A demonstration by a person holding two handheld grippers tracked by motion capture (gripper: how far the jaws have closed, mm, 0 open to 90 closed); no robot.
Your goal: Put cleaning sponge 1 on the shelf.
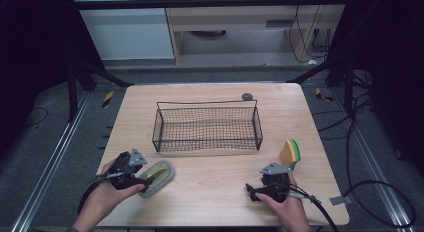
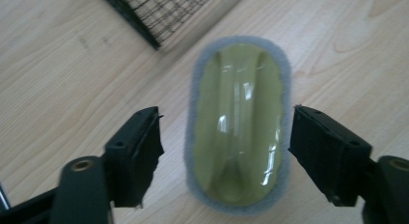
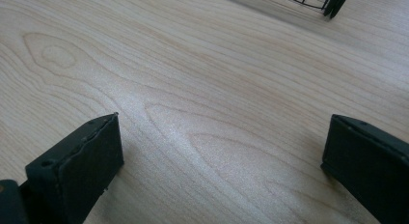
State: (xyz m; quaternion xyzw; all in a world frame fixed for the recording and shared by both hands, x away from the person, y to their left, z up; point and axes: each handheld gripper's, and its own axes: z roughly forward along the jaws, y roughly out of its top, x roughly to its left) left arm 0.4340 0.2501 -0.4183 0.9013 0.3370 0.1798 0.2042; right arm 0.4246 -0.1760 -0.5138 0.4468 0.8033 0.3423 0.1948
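Left gripper (image 1: pixel 148 181) (image 2: pixel 226 159) seen at the near left part of the table (image 1: pixel 215 187), with its jaws standing on both sides of the scrubber pad (image 1: pixel 157 177) (image 2: pixel 237 123) but not pressing it: a small gap on each side in the left gripper view, wider at the left jaw. No grip therefore, only a straddle, jaws partly open. Scrubber pad an oval thing with a grey fuzzy rim and a yellow-green glossy top, lying flat on the wood near the front left corner of the wire basket (image 1: pixel 207 127) (image 2: pixel 154 11), apart from it. Long axis in the high view laid slanted, from near-left to far-right, the far end pointing toward the basket; in the left gripper view running straight away between the jaws. Right gripper (image 1: pixel 251 191) (image 3: pixel 222 161) held at the near right part of the table, jaws wide open over bare wood, nothing between them, nothing touched. Orange and green sponge (image 1: pixel 290 153) standing on its edge just beyond that hand, well apart from the scrubber pad.
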